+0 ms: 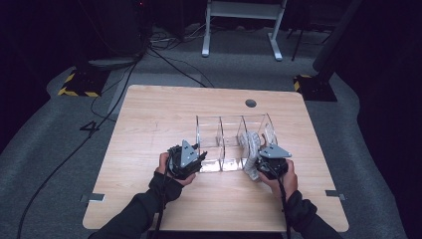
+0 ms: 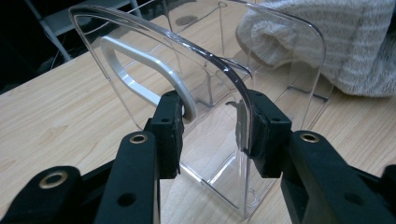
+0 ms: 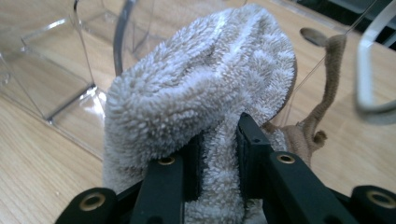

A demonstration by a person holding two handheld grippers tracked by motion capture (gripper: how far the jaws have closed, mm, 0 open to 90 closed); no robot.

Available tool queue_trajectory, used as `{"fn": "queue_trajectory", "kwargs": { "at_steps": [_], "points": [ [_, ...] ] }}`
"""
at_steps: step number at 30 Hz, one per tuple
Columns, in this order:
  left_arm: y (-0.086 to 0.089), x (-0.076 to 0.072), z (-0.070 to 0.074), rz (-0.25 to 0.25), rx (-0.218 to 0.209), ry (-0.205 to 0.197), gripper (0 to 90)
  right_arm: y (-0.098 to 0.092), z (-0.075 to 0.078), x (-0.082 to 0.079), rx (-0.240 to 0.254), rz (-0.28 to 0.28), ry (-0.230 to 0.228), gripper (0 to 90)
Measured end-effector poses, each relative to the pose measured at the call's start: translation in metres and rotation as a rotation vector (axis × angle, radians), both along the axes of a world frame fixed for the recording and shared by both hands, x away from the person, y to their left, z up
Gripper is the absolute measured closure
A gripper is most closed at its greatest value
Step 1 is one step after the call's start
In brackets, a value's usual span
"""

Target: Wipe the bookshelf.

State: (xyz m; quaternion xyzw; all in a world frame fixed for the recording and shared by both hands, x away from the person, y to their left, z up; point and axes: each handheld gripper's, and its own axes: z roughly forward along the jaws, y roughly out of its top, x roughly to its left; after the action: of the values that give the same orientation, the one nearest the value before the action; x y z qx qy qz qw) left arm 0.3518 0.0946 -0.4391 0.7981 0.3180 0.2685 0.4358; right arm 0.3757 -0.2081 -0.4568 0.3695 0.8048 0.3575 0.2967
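No writing is seen. The clear organizer (image 1: 221, 144) lies lengthwise across the bench (image 1: 149, 124), its end wall clamped by the left gripper (image 2: 210, 135); the towel (image 3: 196, 102), draped over its right end, is pinched by the right gripper (image 3: 217, 154).

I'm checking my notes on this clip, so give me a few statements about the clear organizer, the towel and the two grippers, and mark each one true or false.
1. The left gripper clamps an end wall of the clear organizer. True.
2. The right gripper hangs open over bare table. False: it is shut on the fluffy grey towel.
3. The towel lies at the organizer's right end. True.
4. The organizer is opaque black. False: it is transparent.
5. The table is light wood. True.
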Motion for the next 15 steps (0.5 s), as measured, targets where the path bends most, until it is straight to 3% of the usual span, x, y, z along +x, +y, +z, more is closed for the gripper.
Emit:
{"fn": "queue_trajectory", "kwargs": {
  "at_steps": [10, 15],
  "points": [
    [-0.001, -0.002, 0.000, -0.020, -0.001, 0.004, 60.8, -0.003, 0.042, 0.001, 0.054, -0.031, -0.129, 74.9],
    [-0.001, -0.003, 0.000, -0.024, 0.003, 0.002, 60.9, -0.004, 0.052, 0.008, 0.075, -0.039, -0.137, 74.9]
  ]
}}
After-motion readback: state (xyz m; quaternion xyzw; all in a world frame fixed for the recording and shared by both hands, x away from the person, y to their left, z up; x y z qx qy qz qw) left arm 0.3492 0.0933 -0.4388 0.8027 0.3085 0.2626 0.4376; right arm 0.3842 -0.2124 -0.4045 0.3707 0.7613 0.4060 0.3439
